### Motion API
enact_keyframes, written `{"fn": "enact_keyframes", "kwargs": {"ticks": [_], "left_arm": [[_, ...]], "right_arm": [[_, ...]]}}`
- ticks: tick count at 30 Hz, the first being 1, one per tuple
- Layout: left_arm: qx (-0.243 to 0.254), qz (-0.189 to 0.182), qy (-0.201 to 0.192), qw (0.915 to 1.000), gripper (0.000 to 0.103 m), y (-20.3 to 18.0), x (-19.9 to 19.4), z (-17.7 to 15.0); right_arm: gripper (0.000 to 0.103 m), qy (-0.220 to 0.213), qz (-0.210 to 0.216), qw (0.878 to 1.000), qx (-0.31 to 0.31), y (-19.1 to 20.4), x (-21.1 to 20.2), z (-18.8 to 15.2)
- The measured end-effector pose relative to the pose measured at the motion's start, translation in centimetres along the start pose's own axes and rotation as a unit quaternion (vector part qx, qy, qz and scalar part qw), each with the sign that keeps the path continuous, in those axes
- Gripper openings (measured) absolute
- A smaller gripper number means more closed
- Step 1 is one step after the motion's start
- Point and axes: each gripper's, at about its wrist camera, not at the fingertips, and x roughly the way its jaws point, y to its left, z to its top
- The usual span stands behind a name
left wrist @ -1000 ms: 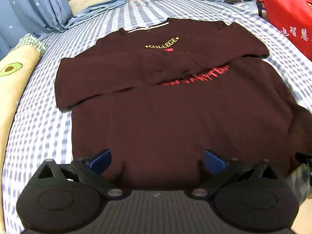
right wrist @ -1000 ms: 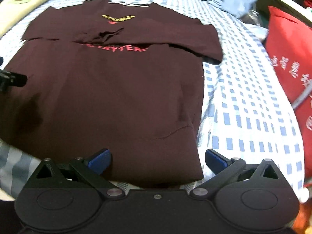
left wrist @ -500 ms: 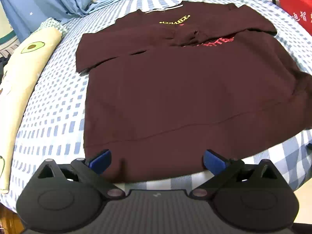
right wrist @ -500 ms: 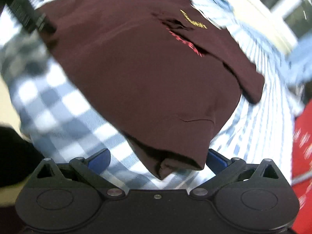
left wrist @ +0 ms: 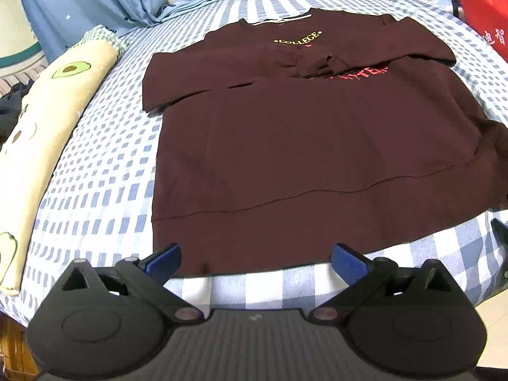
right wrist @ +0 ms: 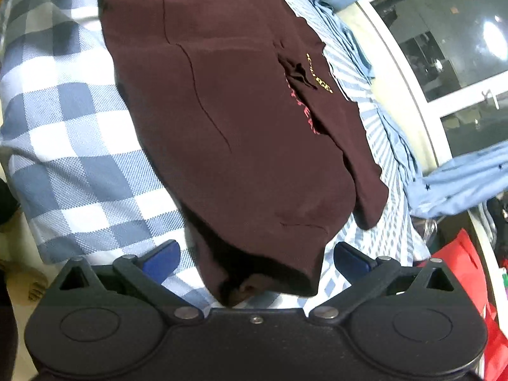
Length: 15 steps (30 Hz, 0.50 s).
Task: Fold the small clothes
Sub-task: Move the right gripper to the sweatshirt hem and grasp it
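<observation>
A dark maroon sweatshirt (left wrist: 317, 146) with yellow "COLLEGE" lettering lies face up on the checked bedsheet (left wrist: 104, 190), both sleeves folded across the chest. My left gripper (left wrist: 255, 262) is open at the hem's left bottom corner, just off the cloth. In the right wrist view the sweatshirt (right wrist: 241, 133) appears rotated; its right bottom corner sits bunched between the spread fingers of my open right gripper (right wrist: 255, 260), deep toward the body.
A cream avocado-print pillow (left wrist: 47, 133) lies along the bed's left side. Blue curtains (left wrist: 95, 3) and blue cloth lie at the head. A red bag (left wrist: 482, 9) stands at the right. A window (right wrist: 444, 47) shows beyond the bed.
Both grippers pulled back to the hem. The right gripper rolled sideways and closed in on the hem's right corner, which is now bunched between its fingers.
</observation>
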Motion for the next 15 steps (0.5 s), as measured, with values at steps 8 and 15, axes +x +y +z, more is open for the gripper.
{"fn": "enact_keyframes", "kwargs": {"ticks": [8, 15], "left_arm": [[-0.007, 0.002, 0.005, 1.0000, 0.102, 0.6, -0.5, -0.9], [-0.001, -0.010, -0.002, 0.9999, 0.102, 0.8, -1.3, -1.7]], "right_arm": [[0.102, -0.030, -0.025, 0.997, -0.066, 1.1, 0.6, 0.2], [0.101, -0.040, -0.038, 0.994, -0.091, 0.9, 1.6, 1.0]]}}
